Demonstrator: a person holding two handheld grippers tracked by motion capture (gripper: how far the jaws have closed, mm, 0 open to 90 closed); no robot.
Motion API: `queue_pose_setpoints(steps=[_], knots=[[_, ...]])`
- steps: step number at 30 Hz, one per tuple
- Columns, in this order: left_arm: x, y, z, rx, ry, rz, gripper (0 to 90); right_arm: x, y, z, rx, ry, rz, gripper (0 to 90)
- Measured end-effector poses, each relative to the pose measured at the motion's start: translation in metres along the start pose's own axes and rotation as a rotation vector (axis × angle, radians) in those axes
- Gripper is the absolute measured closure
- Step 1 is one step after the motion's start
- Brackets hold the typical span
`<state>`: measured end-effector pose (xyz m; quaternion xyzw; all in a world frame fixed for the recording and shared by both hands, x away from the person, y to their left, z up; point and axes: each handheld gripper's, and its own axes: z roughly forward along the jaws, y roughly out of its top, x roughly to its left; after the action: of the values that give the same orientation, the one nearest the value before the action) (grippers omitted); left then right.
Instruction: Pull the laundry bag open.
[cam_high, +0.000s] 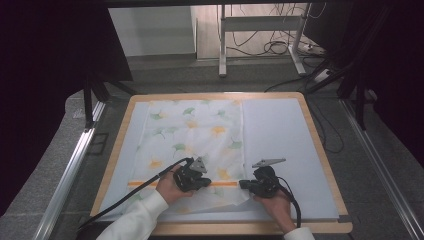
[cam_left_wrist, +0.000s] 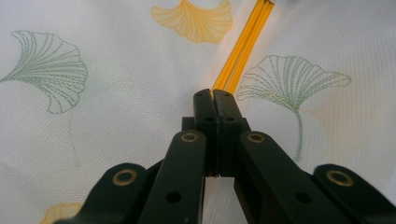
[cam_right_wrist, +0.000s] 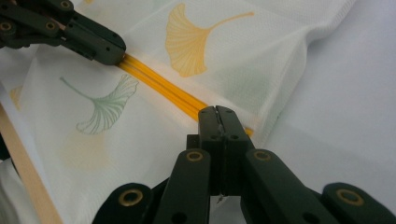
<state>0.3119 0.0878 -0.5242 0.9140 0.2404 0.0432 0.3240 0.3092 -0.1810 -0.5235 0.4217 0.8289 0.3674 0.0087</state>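
A white cloth (cam_high: 192, 135) printed with green and yellow fan-shaped leaves is lying spread over the left and middle of the pale blue mat (cam_high: 285, 145) that is covering the wooden worktop (cam_high: 320, 150). An orange stripe (cam_high: 150, 183) is running across the cloth near its near edge, and everything else is placed here relative to that stripe.

At the stripe's middle stretch, the left hand (cam_high: 167, 187) in a white sleeve (cam_high: 135, 220) is holding the left tool (cam_high: 204, 181), with a black cable (cam_high: 130, 196) trailing off toward the worktop's near-left corner. In the left gripper view, the left tool (cam_left_wrist: 215, 95) is showing its jaws pressed together, with the tip sitting right on the orange stripe (cam_left_wrist: 243, 46), which is running away beyond it between a green leaf (cam_left_wrist: 294, 81) and a yellow leaf (cam_left_wrist: 196, 21). Whether fabric is pinched between the jaws cannot be told.

At the stripe's right end, beside the cloth's right edge, the right hand (cam_high: 277, 205) is holding the right tool (cam_high: 243, 184). In the right gripper view, the right tool (cam_right_wrist: 215, 111) is also showing its jaws pressed together, the tip sitting on the orange stripe (cam_right_wrist: 163, 88) just short of the cloth's hem (cam_right_wrist: 299, 70); a grip on the fabric cannot be confirmed. Farther along the stripe in that view, the left tool (cam_right_wrist: 109, 51) is resting on the same orange line. To the right of the hem, the bare blue mat (cam_right_wrist: 350, 102) is showing.
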Motion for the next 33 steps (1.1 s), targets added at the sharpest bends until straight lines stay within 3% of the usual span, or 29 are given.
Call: queue_pose_setpoints(steps=[12, 33], knots=[[-0.004, 0.001, -0.002, 0.025, 0.043, 0.047, 90.0, -0.007, 0.002, 0.002, -0.002, -0.005, 0.044, 89.9], [0.011, -0.020, -0.020, 0.039, 0.056, -0.002, 90.0, -0.009, 0.000, 0.002, -0.010, 0.012, 0.049, 90.0]])
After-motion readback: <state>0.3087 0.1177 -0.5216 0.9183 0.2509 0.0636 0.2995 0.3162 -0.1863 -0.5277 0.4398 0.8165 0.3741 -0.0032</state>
